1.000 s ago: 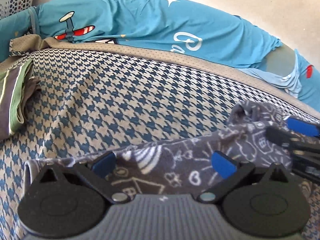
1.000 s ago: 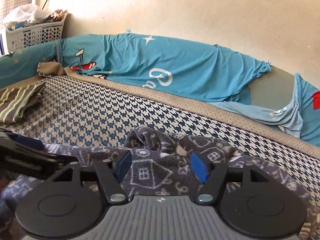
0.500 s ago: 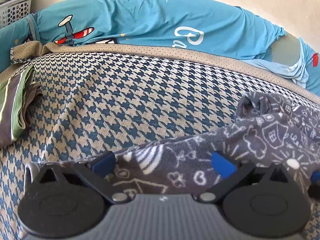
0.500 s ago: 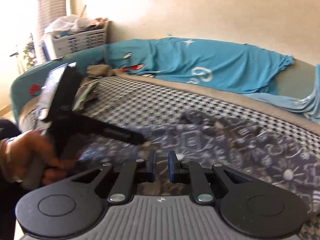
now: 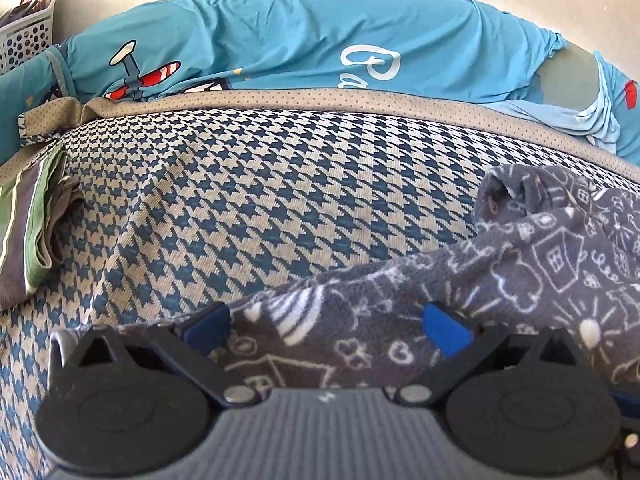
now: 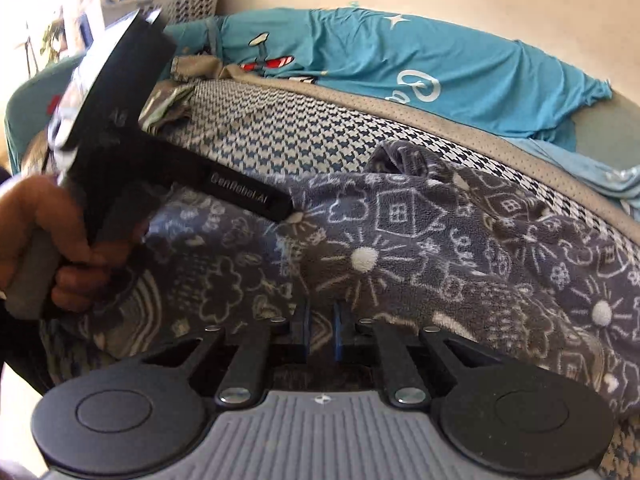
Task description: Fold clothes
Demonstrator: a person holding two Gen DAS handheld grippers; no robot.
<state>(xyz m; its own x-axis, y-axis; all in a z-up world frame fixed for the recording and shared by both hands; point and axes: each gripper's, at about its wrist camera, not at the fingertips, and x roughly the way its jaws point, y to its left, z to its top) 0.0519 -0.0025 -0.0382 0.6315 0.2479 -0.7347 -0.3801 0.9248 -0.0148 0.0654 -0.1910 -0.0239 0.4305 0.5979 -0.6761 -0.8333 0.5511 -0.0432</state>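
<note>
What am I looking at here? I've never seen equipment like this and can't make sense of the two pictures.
No robot: a person folding clothes holds a hand-held claw in each hand, each carrying a fisheye camera looking along its fingers. In the left camera's picture the left claw stands open over a grey fleece garment with white doodles. In the right camera's picture the right claw is nearly closed, apparently pinching that fleece; the person's hand holds the other claw. Everything lies on a houndstooth cover. A folded striped garment and a turquoise sheet are behind.

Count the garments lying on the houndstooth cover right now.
2: the grey doodle-print fleece at the near edge by both grippers, and a folded green-striped garment at the far left. More may lie out of view.
</note>
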